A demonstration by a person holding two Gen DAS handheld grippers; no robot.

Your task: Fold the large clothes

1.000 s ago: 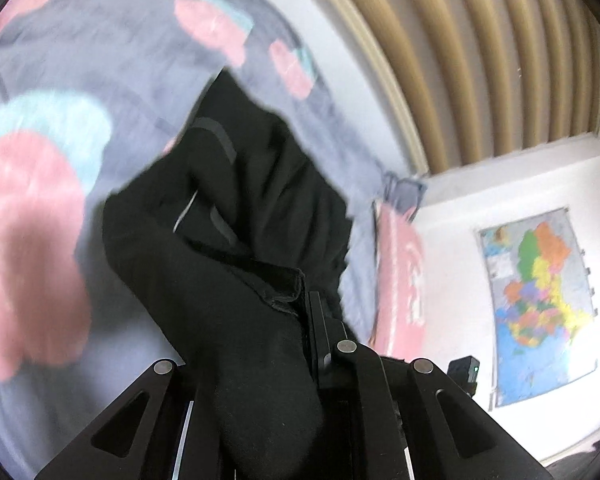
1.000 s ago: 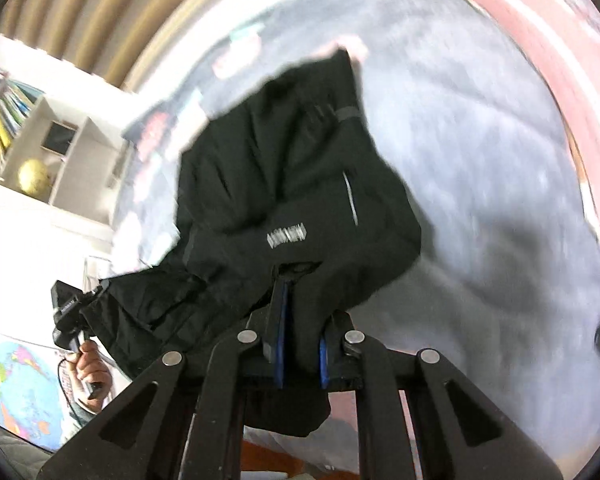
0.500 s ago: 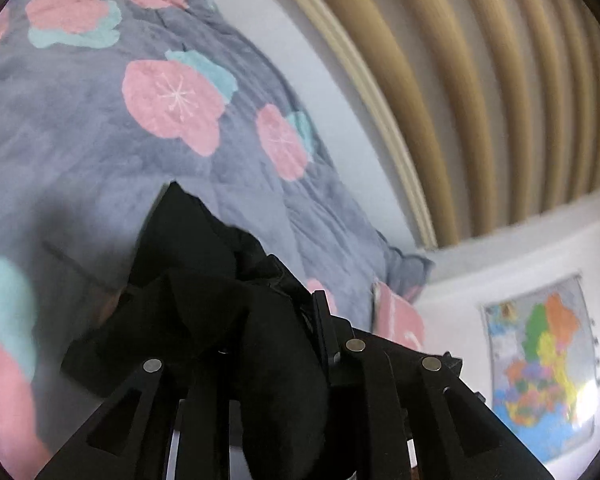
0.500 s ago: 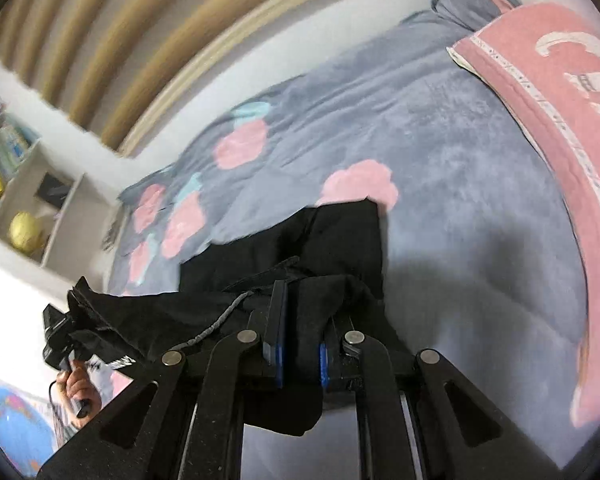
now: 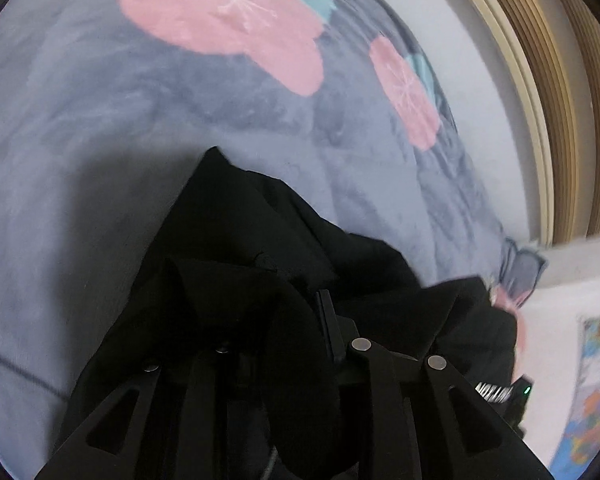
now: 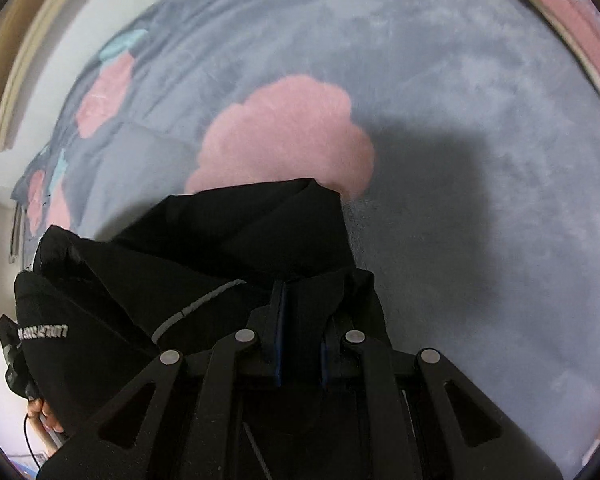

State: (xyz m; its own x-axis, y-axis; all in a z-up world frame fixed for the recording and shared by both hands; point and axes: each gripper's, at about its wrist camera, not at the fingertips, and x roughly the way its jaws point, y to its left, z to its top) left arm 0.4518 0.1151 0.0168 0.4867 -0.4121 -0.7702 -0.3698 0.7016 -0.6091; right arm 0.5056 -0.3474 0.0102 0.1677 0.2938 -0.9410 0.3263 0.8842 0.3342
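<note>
A black garment (image 5: 260, 240) with white lettering and a grey stripe hangs bunched between both grippers, low over a grey bedspread (image 5: 80, 140) with pink flowers. My left gripper (image 5: 296, 320) is shut on a fold of the black garment; the cloth drapes over its fingers and hides them. In the right wrist view my right gripper (image 6: 300, 312) is shut on another edge of the garment (image 6: 240, 232), cloth pinched between its blue-padded fingers (image 6: 278, 320). The far end of the garment touches the bedspread (image 6: 460, 140).
A pink pillow (image 6: 580, 8) lies along the bed's right edge. A wall with wooden slats (image 5: 540, 100) runs behind the bed. A world map (image 5: 596, 380) hangs on the white wall at right. The person's hand (image 6: 44, 416) shows at lower left.
Both grippers have dropped toward the bedspread with the garment, which went from hanging long to bunching up against the bed. Both stay shut on it.
</note>
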